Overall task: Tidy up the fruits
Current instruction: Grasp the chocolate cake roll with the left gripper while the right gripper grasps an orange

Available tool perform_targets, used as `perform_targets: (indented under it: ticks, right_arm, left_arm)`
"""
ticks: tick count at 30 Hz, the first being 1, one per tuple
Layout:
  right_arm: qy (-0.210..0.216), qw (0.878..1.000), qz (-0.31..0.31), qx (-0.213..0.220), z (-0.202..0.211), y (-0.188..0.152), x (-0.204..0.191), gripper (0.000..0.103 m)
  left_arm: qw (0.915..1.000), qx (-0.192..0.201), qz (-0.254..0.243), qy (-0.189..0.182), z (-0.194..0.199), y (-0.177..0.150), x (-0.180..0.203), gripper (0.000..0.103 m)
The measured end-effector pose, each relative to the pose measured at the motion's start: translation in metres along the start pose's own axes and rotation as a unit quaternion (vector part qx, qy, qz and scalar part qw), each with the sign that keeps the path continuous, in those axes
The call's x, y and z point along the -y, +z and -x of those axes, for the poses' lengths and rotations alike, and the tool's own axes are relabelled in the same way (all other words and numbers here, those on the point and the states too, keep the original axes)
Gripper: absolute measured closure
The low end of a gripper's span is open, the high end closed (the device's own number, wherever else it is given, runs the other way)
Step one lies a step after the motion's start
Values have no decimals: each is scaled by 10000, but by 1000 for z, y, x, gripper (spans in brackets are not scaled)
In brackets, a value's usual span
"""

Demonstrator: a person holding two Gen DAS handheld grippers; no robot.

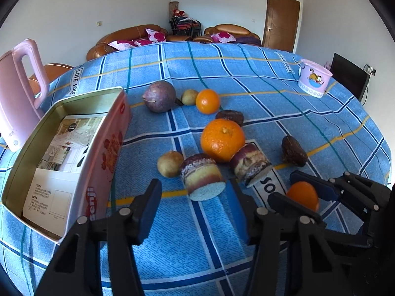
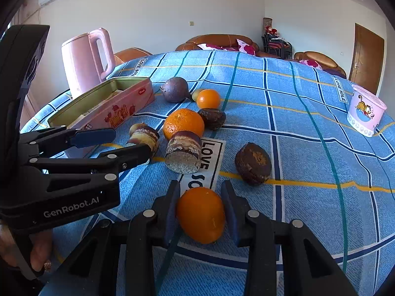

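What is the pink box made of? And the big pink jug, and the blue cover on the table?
The pink box looks like thin metal tin: its bare inside walls are dull gold and its rim is rolled, with printed pictures outside. The pink jug looks like smooth plastic with a soft sheen, though painted metal is possible. The blue cover is woven cloth: you can see its threads and a ridge.
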State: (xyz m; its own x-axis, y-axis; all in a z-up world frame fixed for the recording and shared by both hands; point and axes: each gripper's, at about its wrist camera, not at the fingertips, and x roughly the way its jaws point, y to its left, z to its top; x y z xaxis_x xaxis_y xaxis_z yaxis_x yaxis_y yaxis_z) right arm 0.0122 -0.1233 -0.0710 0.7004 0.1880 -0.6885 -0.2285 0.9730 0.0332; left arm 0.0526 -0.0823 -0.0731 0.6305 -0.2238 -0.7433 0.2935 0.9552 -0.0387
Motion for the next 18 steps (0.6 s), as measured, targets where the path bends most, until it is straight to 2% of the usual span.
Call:
perform_targets:
  ticks: [1, 3, 4, 11, 18]
  right_arm:
    - [-5, 10000, -3, 3, 0, 0, 0, 66]
    - [12, 10000, -10, 10, 0, 0, 0, 67]
    - [26, 10000, -10, 19, 1, 0, 0, 68]
    - [415, 9988, -163, 224, 6, -1, 6, 69]
    - [535, 9971, -196, 500, 12, -3, 7, 70]
  left_arm:
    - [10000, -29, 33, -47, -2, 1, -1, 51]
    - [9998, -90, 119, -131, -7, 4, -5, 63]
    - [9997, -110, 162, -156, -8, 4, -6, 64]
    - [9994, 68, 282, -210, -1, 1, -12, 65]
    - [9988, 419, 183, -163, 12, 0, -11, 65]
